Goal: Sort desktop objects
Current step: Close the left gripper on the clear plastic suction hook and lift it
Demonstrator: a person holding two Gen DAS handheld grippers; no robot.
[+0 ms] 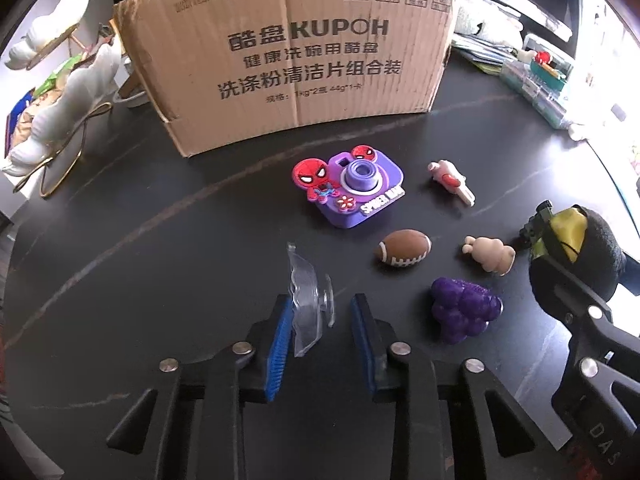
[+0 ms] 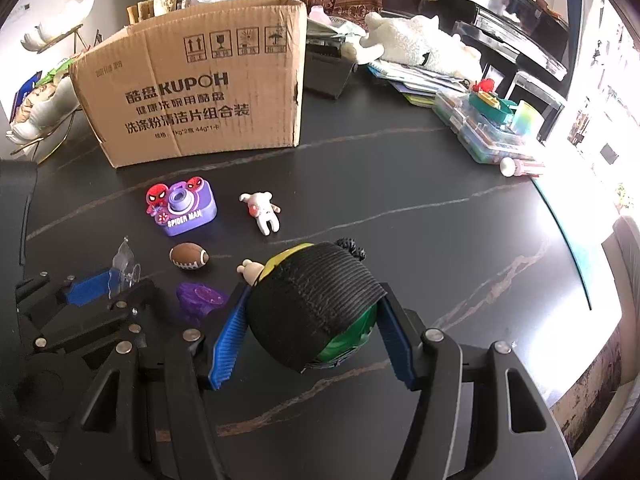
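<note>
My left gripper (image 1: pixel 320 320) is open around a clear plastic suction hook (image 1: pixel 308 304) that leans on its left pad; it also shows in the right wrist view (image 2: pixel 124 272). My right gripper (image 2: pixel 312 316) is shut on a black, yellow and green elastic-banded roll (image 2: pixel 316 300), which also shows in the left wrist view (image 1: pixel 580 248). On the dark table lie a purple Spider-Man toy camera (image 1: pixel 352 188), a brown football (image 1: pixel 404 254), purple grapes (image 1: pixel 464 310), a beige figure (image 1: pixel 490 258) and a white bear figure (image 1: pixel 452 182).
A KUPOH cardboard box (image 1: pixel 296 64) stands open at the back of the table (image 1: pixel 160 280). White shell-shaped dishes on wire stands (image 1: pixel 68 100) are at the left. Plastic cases, books and a plush toy (image 2: pixel 424 48) crowd the back right.
</note>
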